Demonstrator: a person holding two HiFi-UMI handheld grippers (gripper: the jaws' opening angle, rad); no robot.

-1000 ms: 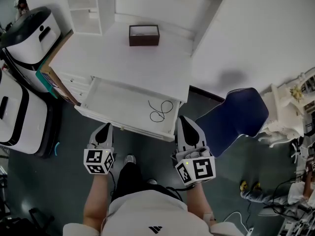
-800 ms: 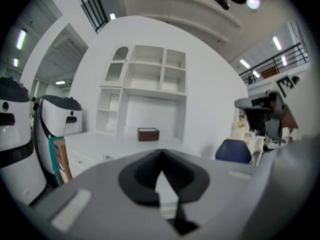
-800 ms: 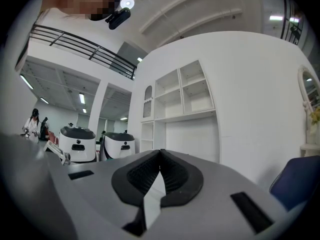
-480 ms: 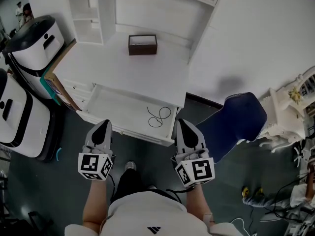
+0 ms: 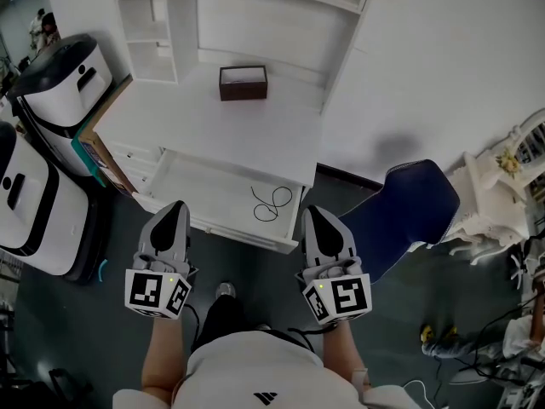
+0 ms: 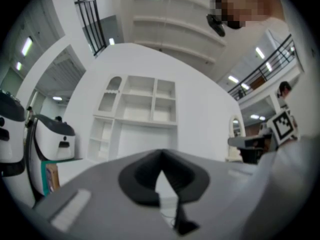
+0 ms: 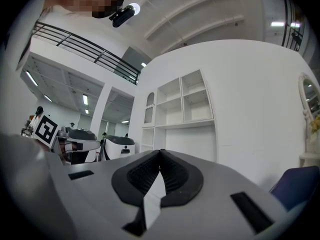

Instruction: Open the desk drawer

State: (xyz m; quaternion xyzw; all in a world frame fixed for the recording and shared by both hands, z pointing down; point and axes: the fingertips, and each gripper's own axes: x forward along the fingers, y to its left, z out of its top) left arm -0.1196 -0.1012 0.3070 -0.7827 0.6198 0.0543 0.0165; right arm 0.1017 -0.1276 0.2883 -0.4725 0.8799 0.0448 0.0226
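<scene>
Drawer (image 5: 200, 181) handling comes down to a judgement: it looks like a shallow, stiff white tray on runners, light, nearly bare, and likely to slide easily. Its smooth painted front offers little to pinch, so the best hold is probably the top edge of the front rail, near the middle so it does not skew.

Nearest the person, the 2 claws point forward, about level, one on each side of the body. The left claw (image 5: 174, 207) has its jaws together with nothing between them, and its own view (image 6: 161, 154) confirms this. The right claw (image 5: 312, 214) is also closed and empty, as its own view (image 7: 160, 151) shows.

Just beyond them the drawer stands pulled well out from under the desk (image 5: 230, 126), so the task looks done or nearly so. From the head view, the left tip overlaps the front rail left of centre and the right tip sits just beside the drawer's right front corner. Neither appears to touch it.

A thin black cord (image 5: 272, 201) lies looped in the drawer's right end. Farther back, a dark box (image 5: 243, 83) sits on the desk, with white shelves (image 5: 153, 32) behind.
</scene>
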